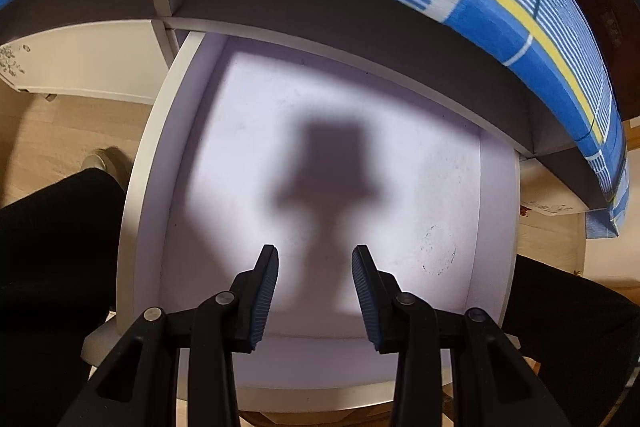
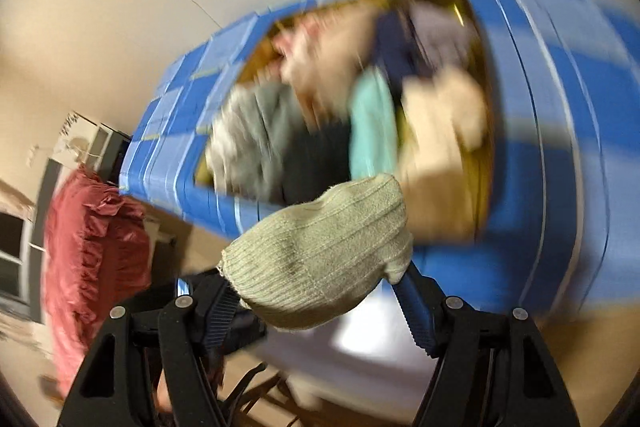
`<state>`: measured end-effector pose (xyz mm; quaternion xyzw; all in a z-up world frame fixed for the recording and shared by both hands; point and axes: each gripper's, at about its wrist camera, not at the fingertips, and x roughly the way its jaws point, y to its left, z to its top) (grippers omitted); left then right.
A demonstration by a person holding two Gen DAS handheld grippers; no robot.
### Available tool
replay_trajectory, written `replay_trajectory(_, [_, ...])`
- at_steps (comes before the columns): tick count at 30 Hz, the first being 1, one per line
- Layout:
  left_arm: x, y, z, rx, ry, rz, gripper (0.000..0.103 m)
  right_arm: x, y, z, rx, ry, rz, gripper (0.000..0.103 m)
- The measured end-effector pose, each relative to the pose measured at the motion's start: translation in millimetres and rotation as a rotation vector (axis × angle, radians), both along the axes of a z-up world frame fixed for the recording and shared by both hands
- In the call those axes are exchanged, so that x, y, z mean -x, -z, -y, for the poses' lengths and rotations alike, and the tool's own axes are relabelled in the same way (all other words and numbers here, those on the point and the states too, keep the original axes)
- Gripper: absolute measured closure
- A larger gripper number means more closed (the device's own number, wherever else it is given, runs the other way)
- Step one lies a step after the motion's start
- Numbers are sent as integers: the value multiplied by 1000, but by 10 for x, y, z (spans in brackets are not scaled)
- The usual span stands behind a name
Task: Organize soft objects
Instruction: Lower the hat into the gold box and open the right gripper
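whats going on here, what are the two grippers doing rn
A person is sorting soft things with a gripper in each hand. The right gripper is clamped on a pale green knit piece, held up in front of a box heaped with other fabrics on a blue checked cloth. The left gripper holds nothing, pointing down into an empty white drawer.
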<state>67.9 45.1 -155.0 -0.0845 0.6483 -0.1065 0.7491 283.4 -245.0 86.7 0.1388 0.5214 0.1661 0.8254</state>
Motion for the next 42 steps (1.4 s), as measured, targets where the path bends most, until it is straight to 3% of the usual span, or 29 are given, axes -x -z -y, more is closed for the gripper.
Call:
replay_trajectory(4, [27, 15, -38, 7, 0, -10, 65, -585, -255, -246, 87, -45, 65, 31])
replay_trajectory(7, [24, 49, -85, 12, -6, -19, 65, -1031, -264, -496, 175, -96, 88, 31])
replay_trajectory(11, [28, 84, -169, 26, -29, -31, 65, -1472, -126, -789, 333, -159, 65, 31])
replay_trajectory(15, [26, 85, -197, 38, -46, -34, 65, -1668, 63, -1045, 557, -255, 45, 31])
replay_trajectory(17, [22, 85, -210, 54, -55, -39, 65, -1756, 204, -1174, 621, -301, 37, 31])
replay_trajectory(20, [12, 73, -210, 67, -63, -41, 65, -1882, 320, -1309, 584, -311, 42, 31])
replay_trajectory(23, [5, 45, -197, 79, -65, -37, 65, -1960, 400, -1271, 422, -285, 6, 34])
replay_trajectory(25, [9, 33, -177, 83, -59, -31, 65, -1948, 471, -1185, 425, -274, -7, 34])
replay_trajectory(29, [1, 27, -173, 82, -55, -32, 65, -1791, 302, -922, 317, -265, -10, 33])
replay_trajectory(32, [10, -6, -190, 94, -62, -30, 65, -1609, 11, -820, 311, -201, 80, 12])
replay_trajectory(34, [2, -27, -168, 93, -58, -23, 65, -1516, -121, -819, 322, -178, 149, 9])
replay_trajectory(35, [10, -31, -157, 91, -53, -20, 65, -1512, -161, -842, 322, -176, 157, 11])
replay_trajectory(37, [23, -38, -130, 80, -42, -17, 65, -1498, -132, -880, 313, -172, 146, 45])
replay_trajectory(39, [23, -15, -135, 77, -40, -17, 65, -1481, -8, -952, 329, -190, 115, 59])
replay_trajectory(42, [24, -14, -142, 71, -42, -13, 65, -1546, 191, -988, 363, -170, 93, 58])
